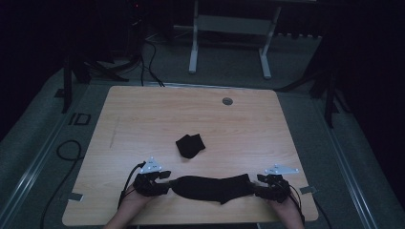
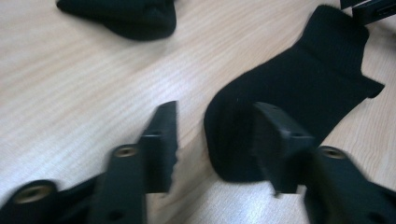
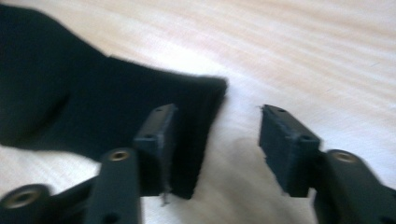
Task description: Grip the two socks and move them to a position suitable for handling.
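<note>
Left gripper [image 2: 215, 140] and right gripper [image 3: 217, 140] gape wide, empty, at the sock's [image 1: 212, 187] ends. Likely next: close on both ends.

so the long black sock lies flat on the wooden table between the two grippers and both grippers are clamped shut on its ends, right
Not quite. The long black sock does lie flat on the wooden table, but both grippers are open: the left gripper and right gripper views show their jaws spread apart, each straddling an end's edge.
</note>
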`<act>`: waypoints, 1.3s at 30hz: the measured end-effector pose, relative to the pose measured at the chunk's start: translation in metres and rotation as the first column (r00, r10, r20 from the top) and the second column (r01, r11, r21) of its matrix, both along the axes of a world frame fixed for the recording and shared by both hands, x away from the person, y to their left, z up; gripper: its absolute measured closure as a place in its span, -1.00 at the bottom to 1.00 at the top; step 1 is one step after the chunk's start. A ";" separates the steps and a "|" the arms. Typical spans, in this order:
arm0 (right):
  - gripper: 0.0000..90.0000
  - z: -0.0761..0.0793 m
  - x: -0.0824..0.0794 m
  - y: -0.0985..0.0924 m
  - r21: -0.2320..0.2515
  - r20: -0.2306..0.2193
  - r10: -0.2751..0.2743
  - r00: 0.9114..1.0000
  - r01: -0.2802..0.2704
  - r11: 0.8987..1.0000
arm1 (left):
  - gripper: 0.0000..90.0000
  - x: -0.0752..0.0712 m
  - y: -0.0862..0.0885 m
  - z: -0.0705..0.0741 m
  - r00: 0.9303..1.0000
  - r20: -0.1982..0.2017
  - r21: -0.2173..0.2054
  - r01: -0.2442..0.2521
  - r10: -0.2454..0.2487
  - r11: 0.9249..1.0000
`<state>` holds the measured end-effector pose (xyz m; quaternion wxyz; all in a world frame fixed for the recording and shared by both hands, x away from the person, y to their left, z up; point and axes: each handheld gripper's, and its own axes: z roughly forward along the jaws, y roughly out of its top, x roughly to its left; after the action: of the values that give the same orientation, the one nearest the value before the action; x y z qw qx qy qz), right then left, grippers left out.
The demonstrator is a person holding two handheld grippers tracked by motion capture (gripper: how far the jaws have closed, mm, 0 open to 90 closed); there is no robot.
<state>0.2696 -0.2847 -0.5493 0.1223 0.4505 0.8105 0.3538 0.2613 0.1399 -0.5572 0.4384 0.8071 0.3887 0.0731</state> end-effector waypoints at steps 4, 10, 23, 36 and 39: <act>-0.32 0.010 0.006 0.001 0.011 0.038 0.006 0.999 -0.007 1.000 | -0.08 -0.002 0.003 0.005 0.999 0.035 0.001 -0.008 0.007 1.000; -0.42 0.030 0.026 0.026 0.013 0.094 0.071 0.993 -0.073 0.997 | -0.31 0.000 0.017 0.001 0.998 0.037 -0.011 -0.056 0.057 0.998; -0.21 0.056 0.082 0.125 0.039 0.144 0.220 0.965 -0.228 0.973 | -0.31 -0.001 0.021 -0.003 0.994 0.079 -0.018 -0.078 0.079 0.997; -0.24 0.016 0.142 0.210 -0.027 0.035 0.259 0.965 -0.258 0.966 | -0.31 0.002 0.026 -0.004 0.993 0.064 -0.046 -0.092 0.095 0.995; -0.25 0.007 0.145 0.216 -0.062 0.024 0.258 0.966 -0.256 0.965 | -0.31 0.003 0.026 -0.005 0.994 0.063 -0.044 -0.090 0.093 0.995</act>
<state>0.4148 -0.0689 -0.5420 0.1012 0.3324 0.8699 0.3499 0.2642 0.1657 -0.5620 0.4637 0.7763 0.4122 0.1113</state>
